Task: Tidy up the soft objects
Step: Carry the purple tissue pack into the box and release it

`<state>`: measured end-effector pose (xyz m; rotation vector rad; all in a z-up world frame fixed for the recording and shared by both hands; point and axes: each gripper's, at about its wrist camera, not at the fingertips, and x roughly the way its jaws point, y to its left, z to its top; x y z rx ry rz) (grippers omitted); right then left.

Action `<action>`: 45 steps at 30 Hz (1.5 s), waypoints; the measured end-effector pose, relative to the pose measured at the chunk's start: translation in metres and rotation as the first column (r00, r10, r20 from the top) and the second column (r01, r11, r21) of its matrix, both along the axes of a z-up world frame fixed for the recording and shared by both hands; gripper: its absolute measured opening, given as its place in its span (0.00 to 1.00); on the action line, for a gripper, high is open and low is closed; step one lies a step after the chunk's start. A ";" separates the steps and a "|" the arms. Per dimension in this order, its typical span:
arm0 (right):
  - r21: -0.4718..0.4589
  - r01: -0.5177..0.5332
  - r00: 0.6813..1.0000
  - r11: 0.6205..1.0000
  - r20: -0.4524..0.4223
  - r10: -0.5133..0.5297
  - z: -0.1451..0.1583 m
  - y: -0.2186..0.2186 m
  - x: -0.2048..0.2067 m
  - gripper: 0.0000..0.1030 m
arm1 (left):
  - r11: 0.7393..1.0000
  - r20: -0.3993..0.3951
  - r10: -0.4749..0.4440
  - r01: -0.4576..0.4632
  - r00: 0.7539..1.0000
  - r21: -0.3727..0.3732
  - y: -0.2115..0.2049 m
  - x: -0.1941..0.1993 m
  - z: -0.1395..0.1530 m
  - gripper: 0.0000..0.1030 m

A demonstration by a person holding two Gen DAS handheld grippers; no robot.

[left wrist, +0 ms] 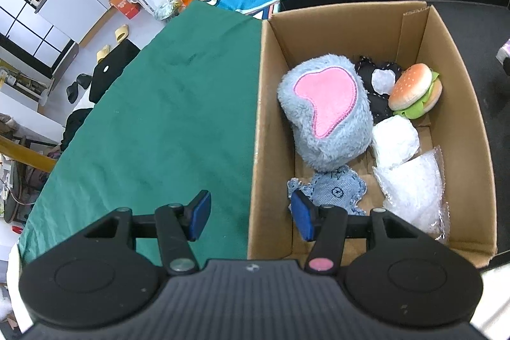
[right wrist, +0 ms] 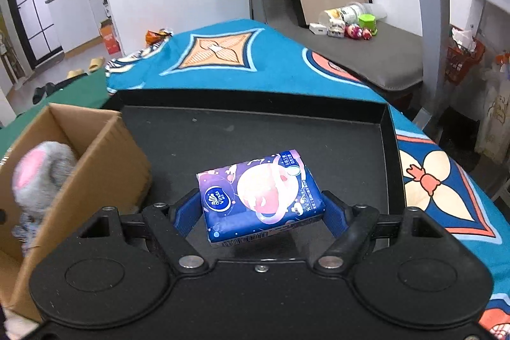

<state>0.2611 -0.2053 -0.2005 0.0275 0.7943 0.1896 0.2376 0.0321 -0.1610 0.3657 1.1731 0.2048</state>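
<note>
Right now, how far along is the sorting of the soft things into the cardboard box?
Mostly done, it seems. The cardboard box already holds a grey plush, a burger toy, a denim piece and plastic-wrapped packs. In hand: the right gripper grips a Vinda tissue pack above the black tray. Left: dropping that pack in. The left gripper is open, straddling the box wall.

one cardboard box (left wrist: 264, 123), one tissue pack (right wrist: 259, 196) — six soft items

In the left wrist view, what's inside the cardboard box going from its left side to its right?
Grey and pink plush → black fabric piece → toy hamburger.
</note>
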 end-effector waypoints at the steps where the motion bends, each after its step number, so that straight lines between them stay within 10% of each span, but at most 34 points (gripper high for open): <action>1: 0.003 -0.005 1.000 1.000 0.005 0.005 0.005 0.002 -0.003 0.74 | 1.000 0.005 0.001 -0.001 1.000 -0.007 0.002 -0.001 0.002 0.53; 17: 0.049 -0.103 0.992 0.994 0.078 0.099 0.081 0.043 -0.028 0.75 | 0.987 0.080 -0.028 0.041 0.996 -0.156 0.027 -0.017 0.011 0.52; 35: 0.093 -0.225 0.974 0.970 0.006 0.225 0.081 0.126 -0.045 0.75 | 0.944 0.088 -0.005 0.034 0.996 -0.329 0.051 -0.020 -0.011 0.11; 45: 0.165 -0.204 0.976 0.965 -0.040 0.213 0.071 0.138 -0.052 0.84 | 0.926 0.103 -0.004 0.042 0.995 -0.374 0.056 -0.023 -0.011 0.09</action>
